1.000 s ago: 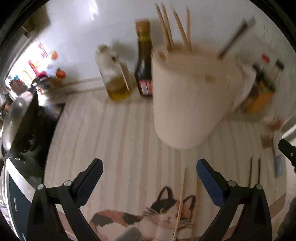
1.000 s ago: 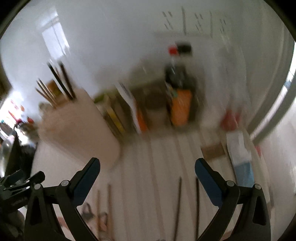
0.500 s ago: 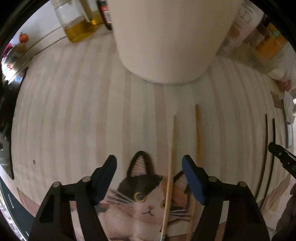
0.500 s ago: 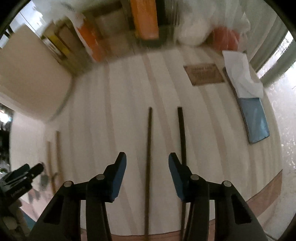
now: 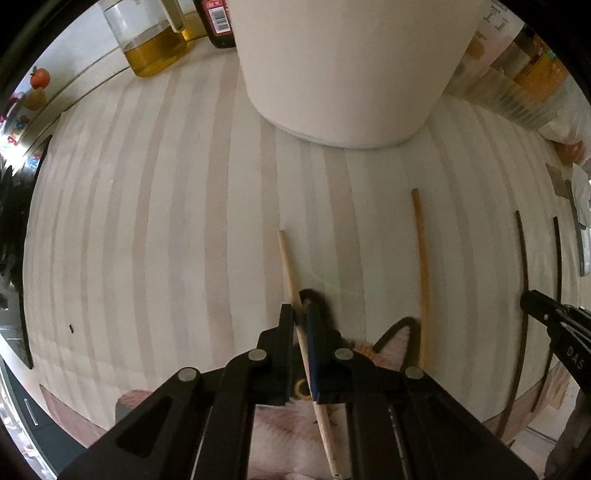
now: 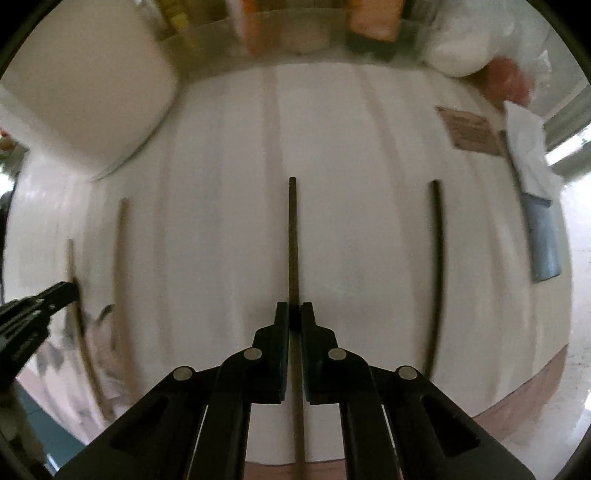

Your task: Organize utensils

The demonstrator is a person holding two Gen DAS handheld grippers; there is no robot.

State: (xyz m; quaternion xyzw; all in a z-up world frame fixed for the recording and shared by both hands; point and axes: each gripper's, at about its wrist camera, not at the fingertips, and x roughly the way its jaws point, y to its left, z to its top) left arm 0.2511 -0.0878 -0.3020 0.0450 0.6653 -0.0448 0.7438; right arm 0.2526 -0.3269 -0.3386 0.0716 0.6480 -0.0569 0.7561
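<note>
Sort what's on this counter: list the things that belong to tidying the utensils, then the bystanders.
Job: light chopstick in left gripper; dark chopstick in right gripper; loose light chopstick; loose dark chopstick; white holder.

Bystanders: oil jug, sauce bottle, blue cloth.

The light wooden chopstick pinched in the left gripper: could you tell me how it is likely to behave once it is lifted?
The light wooden chopstick looks thin and straight, so probably stiff and very light. The left gripper has just closed on it near mid-length, so it may pivot between the pads. If dropped on the striped mat, its round shaft could roll.
</note>
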